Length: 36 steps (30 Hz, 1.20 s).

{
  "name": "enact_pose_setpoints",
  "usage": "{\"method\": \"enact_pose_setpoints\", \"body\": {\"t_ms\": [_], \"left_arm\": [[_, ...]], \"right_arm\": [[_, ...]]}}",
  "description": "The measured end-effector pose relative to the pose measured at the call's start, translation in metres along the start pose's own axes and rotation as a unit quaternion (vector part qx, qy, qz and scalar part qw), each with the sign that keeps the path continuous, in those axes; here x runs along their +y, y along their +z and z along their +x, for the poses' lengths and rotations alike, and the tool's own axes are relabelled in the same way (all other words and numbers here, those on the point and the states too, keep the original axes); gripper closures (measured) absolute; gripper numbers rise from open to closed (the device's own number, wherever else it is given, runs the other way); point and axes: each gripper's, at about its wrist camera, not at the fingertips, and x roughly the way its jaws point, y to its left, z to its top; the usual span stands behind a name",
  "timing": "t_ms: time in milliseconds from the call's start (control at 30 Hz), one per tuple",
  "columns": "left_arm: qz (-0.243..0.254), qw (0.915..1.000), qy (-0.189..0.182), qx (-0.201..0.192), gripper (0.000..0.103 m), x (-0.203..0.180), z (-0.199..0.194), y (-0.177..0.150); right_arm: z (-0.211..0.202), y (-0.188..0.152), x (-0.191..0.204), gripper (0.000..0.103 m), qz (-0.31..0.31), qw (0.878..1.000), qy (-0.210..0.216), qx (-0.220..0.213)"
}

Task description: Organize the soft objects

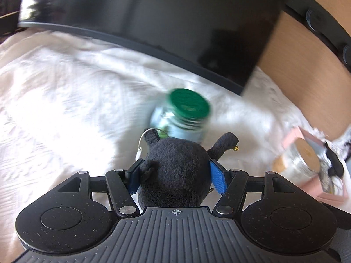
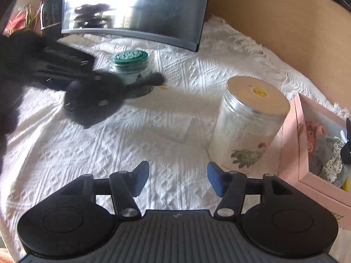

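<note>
My left gripper (image 1: pixel 175 169) is shut on a black plush toy (image 1: pixel 177 155), with a blue pad pressing each side of its body. The toy has stubby ears, a metal ring and a tiny gold bell. It hangs over the white cloth (image 1: pixel 65 109), just in front of a green-lidded jar (image 1: pixel 186 109). In the right wrist view the same toy (image 2: pixel 151 79) shows as a dark blur at the left. My right gripper (image 2: pixel 177 171) is open low over the cloth with nothing between its fingers. A pink box (image 2: pixel 291 149) at the right holds several soft items (image 2: pixel 324 153).
A clear jar with a silver lid (image 2: pixel 248 127) stands next to the pink box. The green-lidded jar (image 2: pixel 129 63) sits near a dark monitor (image 2: pixel 142 11) at the back. A wooden wall (image 2: pixel 285 32) closes the right side. A plant (image 2: pixel 28 17) is at the far left.
</note>
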Motion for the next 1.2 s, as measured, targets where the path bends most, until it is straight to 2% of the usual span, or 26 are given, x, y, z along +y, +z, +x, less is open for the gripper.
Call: {"method": "enact_pose_setpoints", "body": {"t_ms": [167,333,467,633,767,867,967,1067,1133,1167,1200], "left_arm": [[-0.018,0.9996,0.023,0.002,0.035,0.027,-0.01,-0.001],[-0.014,0.9997,0.017,0.012,0.035,0.041,-0.016,-0.007],[-0.013,0.9997,0.007,0.017,0.035,0.048,-0.017,-0.009],[-0.002,0.9998,0.001,0.019,0.035,0.044,-0.013,-0.009],[0.013,0.9997,-0.008,0.019,0.035,0.035,-0.011,-0.006],[0.018,0.9996,-0.01,0.021,0.035,0.029,-0.011,-0.007],[0.019,0.9994,-0.001,0.029,0.035,0.028,-0.007,-0.008],[0.029,0.9986,0.019,0.039,0.035,0.024,-0.003,-0.007],[0.039,0.9979,0.028,0.044,0.035,0.021,0.0,-0.005],[0.042,0.9977,0.029,0.045,0.035,0.02,0.0,-0.005],[0.044,0.9976,0.029,0.046,0.035,0.019,0.001,-0.005]], "right_arm": [[0.017,0.013,0.019,0.04,0.006,1.0,0.008,-0.008],[0.05,0.036,0.039,0.037,-0.02,0.999,-0.04,-0.022],[0.076,0.045,0.032,0.037,0.03,0.998,-0.042,0.019],[0.082,0.041,0.04,0.032,0.043,0.996,-0.075,0.005],[0.082,0.041,0.04,0.032,0.05,0.995,-0.085,0.008],[0.076,0.036,0.034,0.032,0.086,0.992,-0.086,0.015],[0.076,0.03,0.022,0.029,0.14,0.986,-0.084,0.008],[0.082,0.033,0.025,0.029,0.138,0.986,-0.092,0.005],[0.083,0.034,0.032,0.034,0.121,0.988,-0.093,0.005],[0.082,0.035,0.033,0.042,0.114,0.99,-0.086,0.005],[0.08,0.036,0.034,0.042,0.105,0.991,-0.077,0.008]]}}
